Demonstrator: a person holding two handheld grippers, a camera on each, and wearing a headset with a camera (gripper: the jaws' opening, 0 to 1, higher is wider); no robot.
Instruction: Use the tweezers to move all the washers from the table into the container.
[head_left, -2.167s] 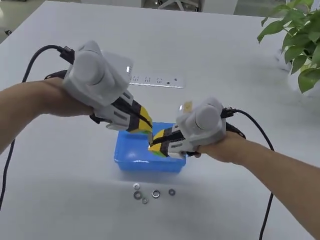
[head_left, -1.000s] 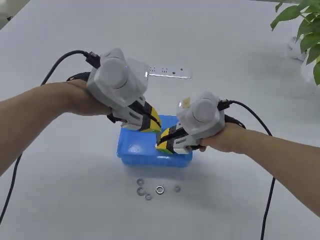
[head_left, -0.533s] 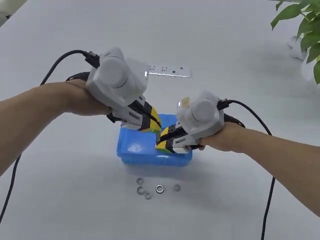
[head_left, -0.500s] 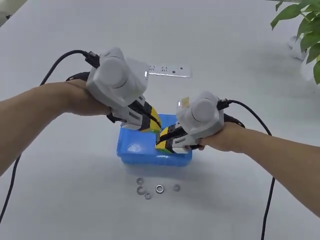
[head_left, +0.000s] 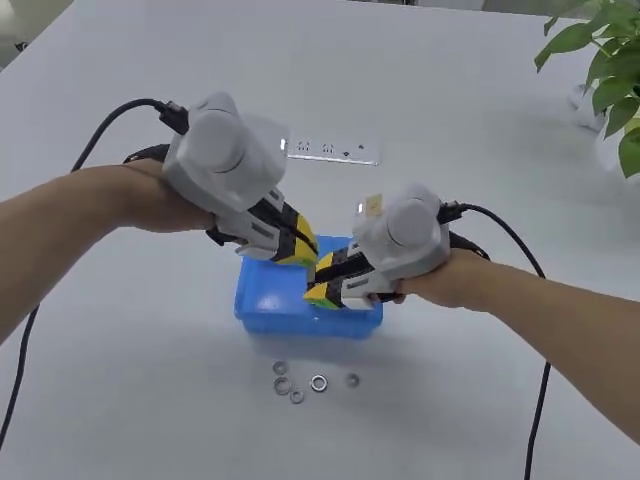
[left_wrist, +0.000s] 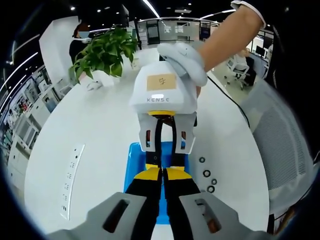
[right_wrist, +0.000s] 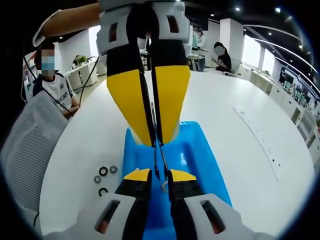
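My left gripper (head_left: 300, 253) (left_wrist: 163, 172) is shut on the rear of thin dark tweezers (right_wrist: 155, 131), held over the blue container (head_left: 262, 310). The tweezers' tips reach down between the yellow fingertips (right_wrist: 138, 175) of my right gripper (head_left: 313, 291) (right_wrist: 160, 175). That gripper faces the left one, its jaws a narrow gap apart on either side of the tips. A small ring (right_wrist: 164, 186) lies on the container floor (right_wrist: 200, 155) under the tips. Several washers (head_left: 319, 382) (right_wrist: 103, 171) (left_wrist: 206, 173) lie on the white table just in front of the container.
A white power strip (head_left: 328, 151) lies on the table behind the container. A potted plant (head_left: 605, 70) stands at the far right. Cables trail from both grippers. People sit at chairs beyond the table edge (right_wrist: 52, 95).
Both grippers stay face to face over the container; the head camera has shifted a little. The washers on the table have not moved.
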